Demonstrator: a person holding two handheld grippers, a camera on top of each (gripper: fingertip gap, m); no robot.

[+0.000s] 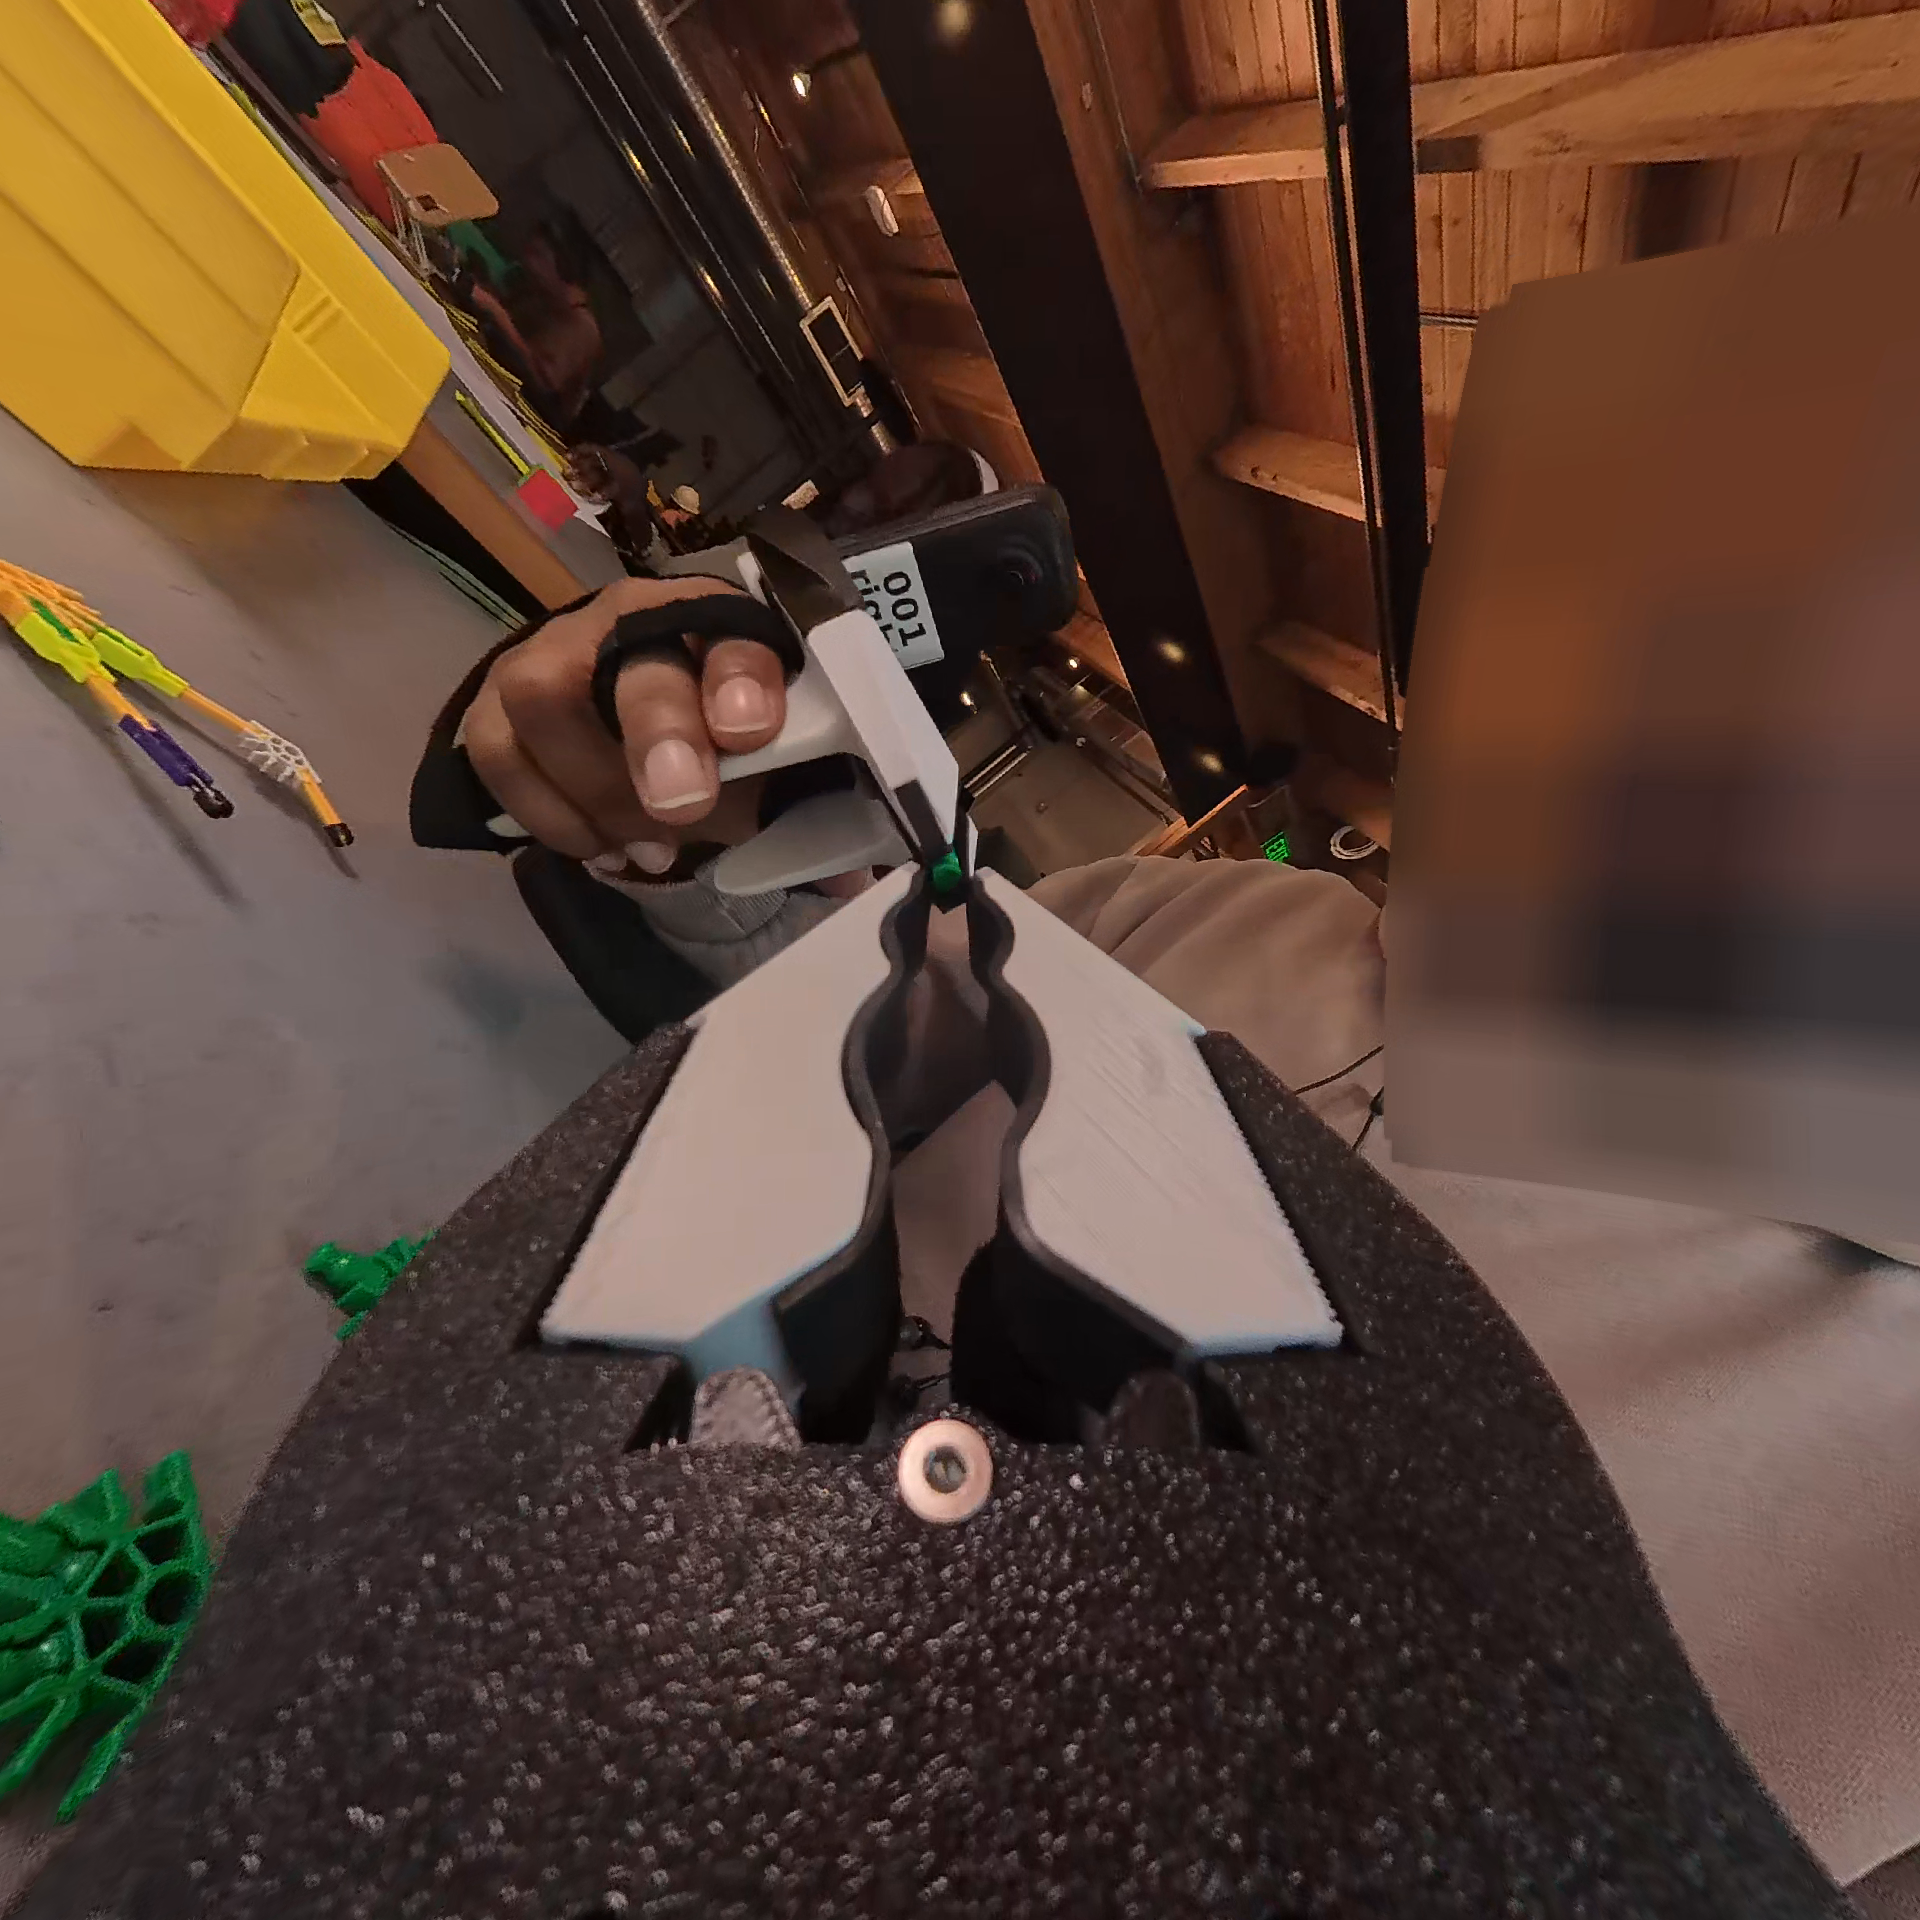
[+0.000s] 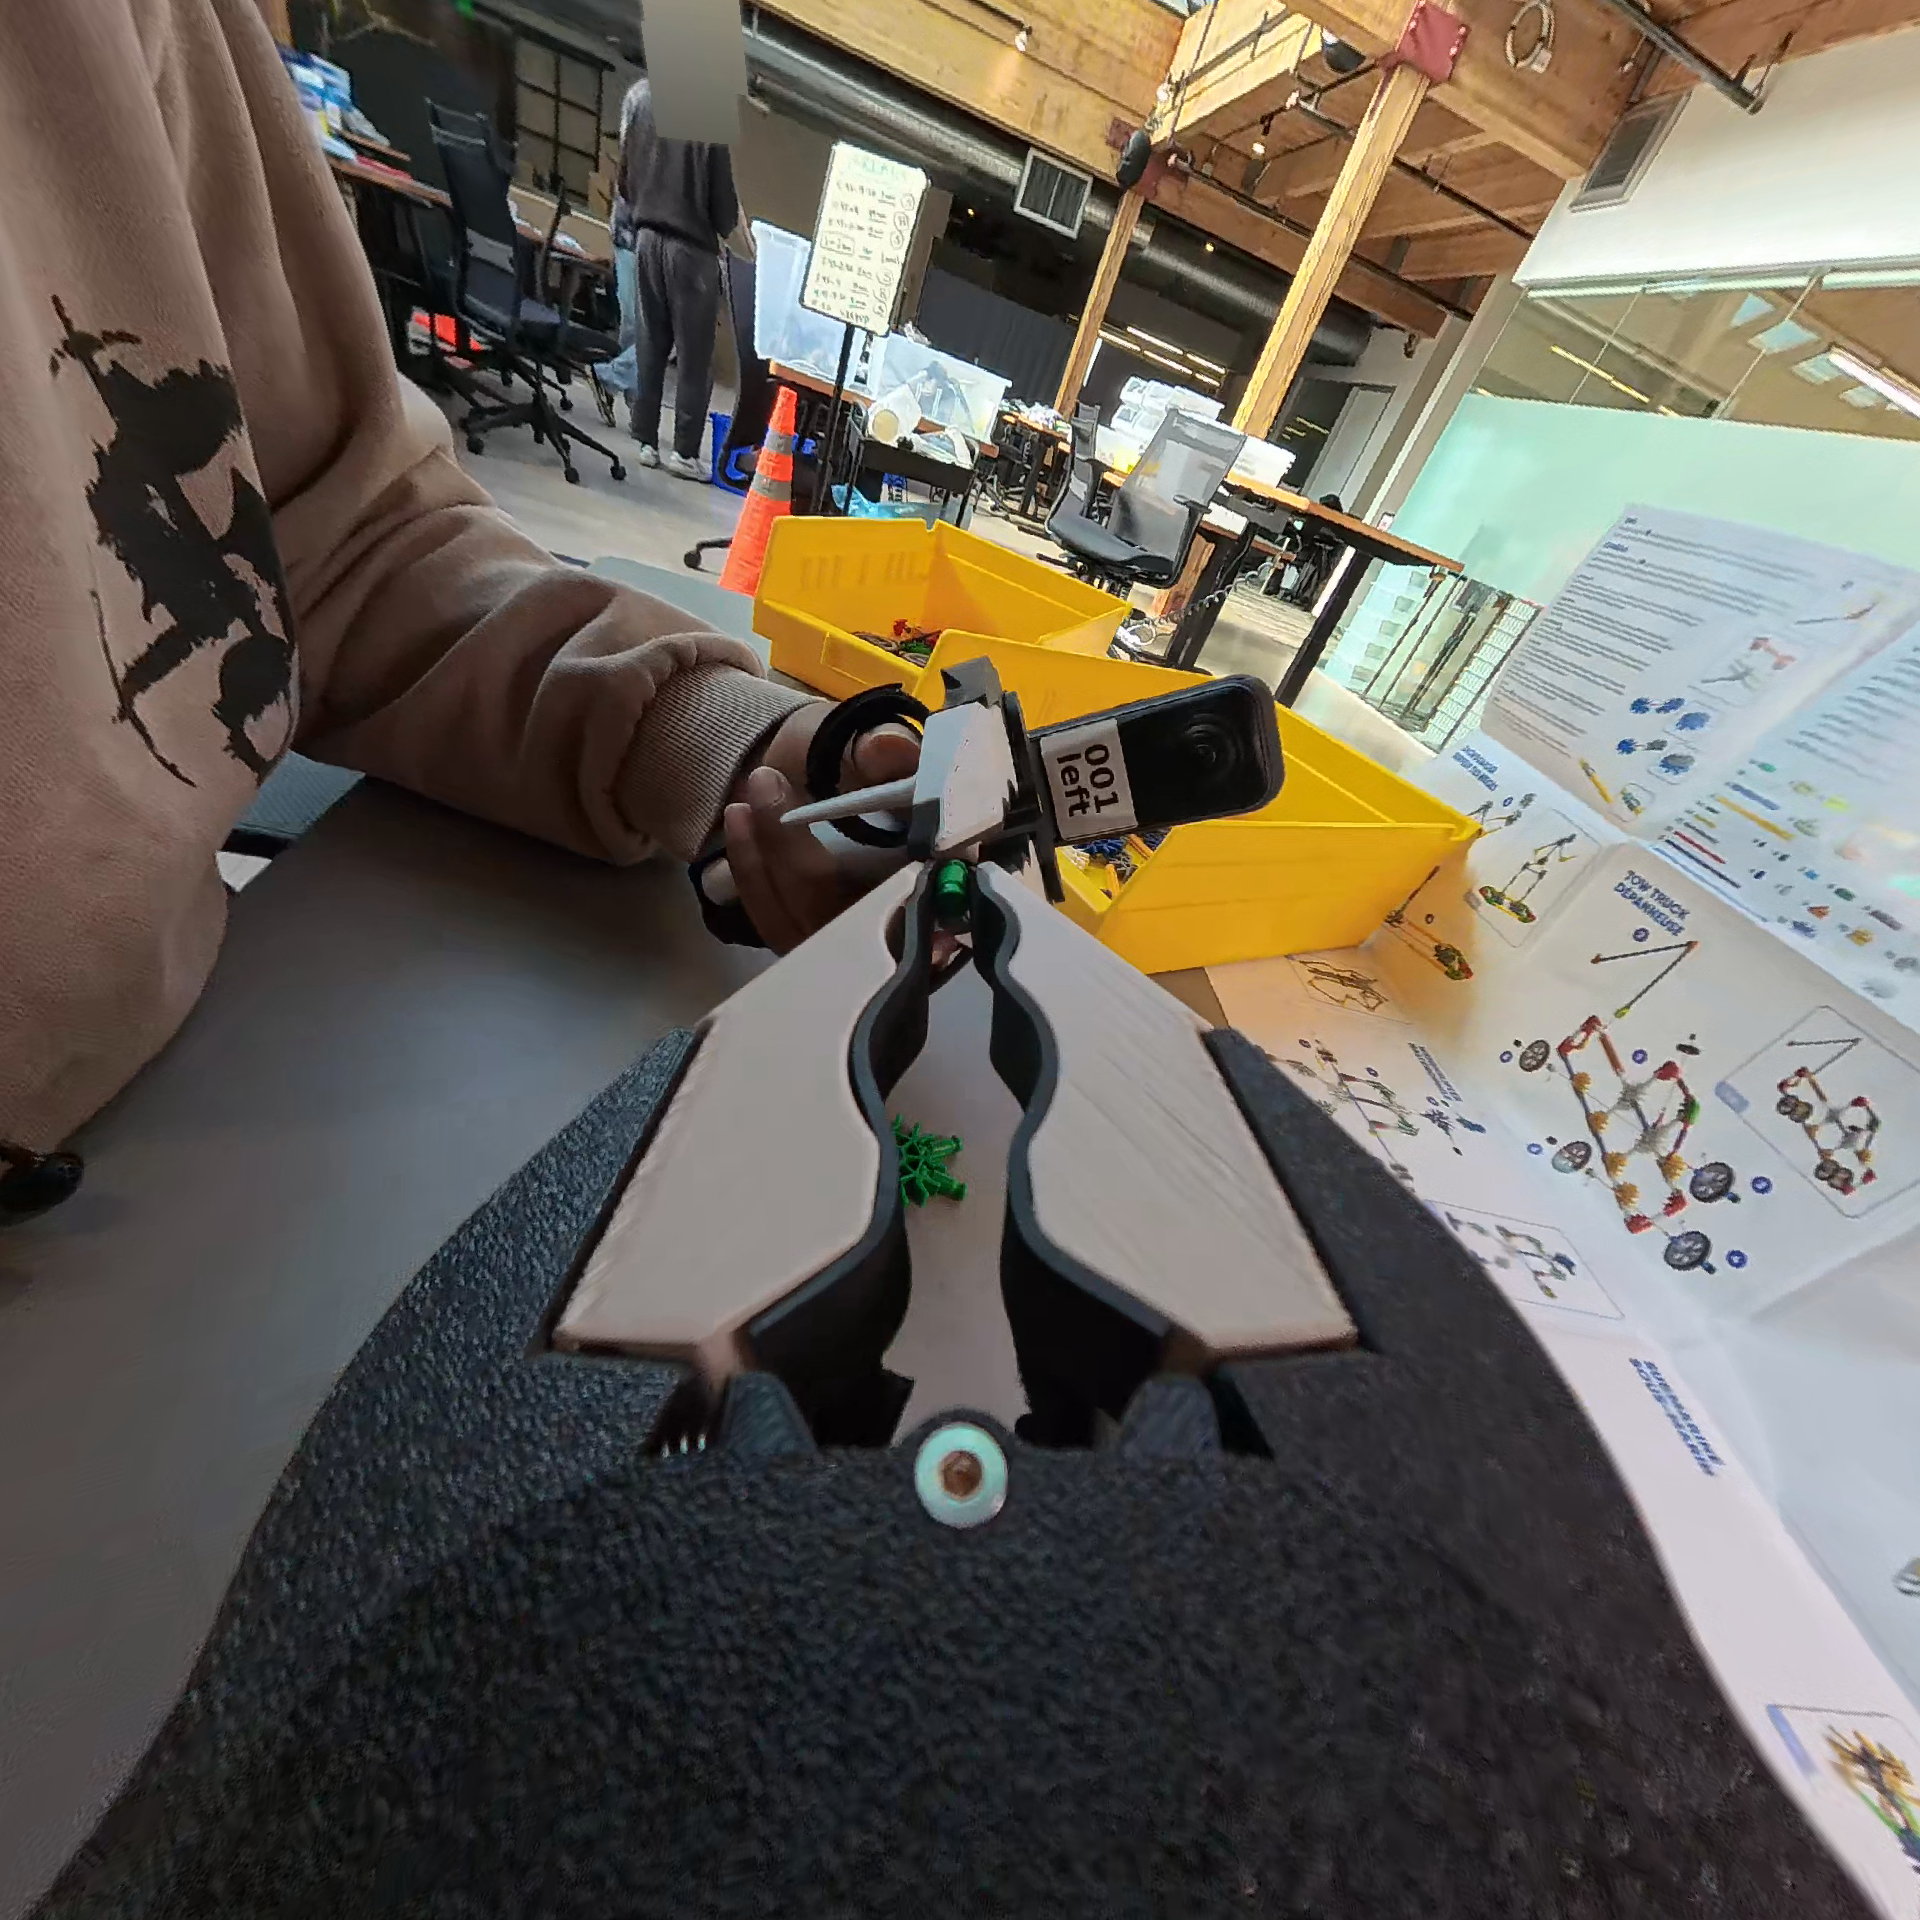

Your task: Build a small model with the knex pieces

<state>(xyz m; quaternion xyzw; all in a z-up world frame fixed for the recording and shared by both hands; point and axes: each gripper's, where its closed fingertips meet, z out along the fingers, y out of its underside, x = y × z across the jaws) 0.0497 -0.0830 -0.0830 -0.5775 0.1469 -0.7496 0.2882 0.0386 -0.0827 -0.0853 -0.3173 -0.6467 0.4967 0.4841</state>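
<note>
A: What is closest?

B: The left hand-held gripper (image 1: 943,883) and the right hand-held gripper (image 2: 951,891) meet tip to tip. Both pinch one small green piece (image 2: 950,885) between them, up above the gray surface (image 1: 208,987).

A: Who holds them?

B: A hand (image 1: 582,727) holds the right one. A tan sleeve (image 2: 499,644) leads to the hand on the left one.

A: What lies near the green piece?

B: Right under it, on the surface, sits a green spiky connector (image 2: 923,1158). More green connectors (image 1: 94,1590) lie off to one side of it. A paper with toy pictures (image 2: 1621,1039) is spread out on the other side.

A: And farther back?

B: Past the green piece lies a bunch of yellow and purple rods (image 1: 156,686). Behind that stand yellow bins (image 2: 1226,831). Far behind the bins are an orange cone (image 2: 767,488), black chairs and a person standing
</note>
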